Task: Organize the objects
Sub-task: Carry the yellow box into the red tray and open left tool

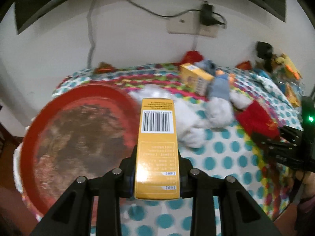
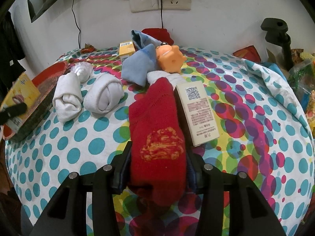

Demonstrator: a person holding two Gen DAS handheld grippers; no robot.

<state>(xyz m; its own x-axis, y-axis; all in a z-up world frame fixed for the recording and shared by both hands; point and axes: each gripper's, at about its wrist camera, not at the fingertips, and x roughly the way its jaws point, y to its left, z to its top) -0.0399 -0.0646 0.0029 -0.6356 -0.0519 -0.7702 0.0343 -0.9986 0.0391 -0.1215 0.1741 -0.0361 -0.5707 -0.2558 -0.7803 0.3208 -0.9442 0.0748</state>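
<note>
My left gripper (image 1: pixel 157 169) is shut on a yellow box (image 1: pixel 157 137) with a barcode, held above the table beside a red tray (image 1: pixel 78 129). The same box (image 2: pixel 19 96) shows over the tray (image 2: pixel 49 70) in the right wrist view. My right gripper (image 2: pixel 158 169) is shut on a red sock (image 2: pixel 157 129) with a gold emblem, its far end lying on the spotted cloth. A white box (image 2: pixel 196 112) lies just right of the sock. Two rolled white socks (image 2: pixel 86 96), a blue sock (image 2: pixel 137 66), an orange toy (image 2: pixel 170 59) and a second yellow box (image 2: pixel 127 51) lie beyond.
The table carries a dotted cloth (image 2: pixel 78 147) and stands against a white wall with sockets and cables (image 2: pixel 161 0). A black clamp stand (image 2: pixel 277 37) and colourful packets (image 2: pixel 303 72) crowd the right edge. A red cloth (image 2: pixel 157 34) lies at the back.
</note>
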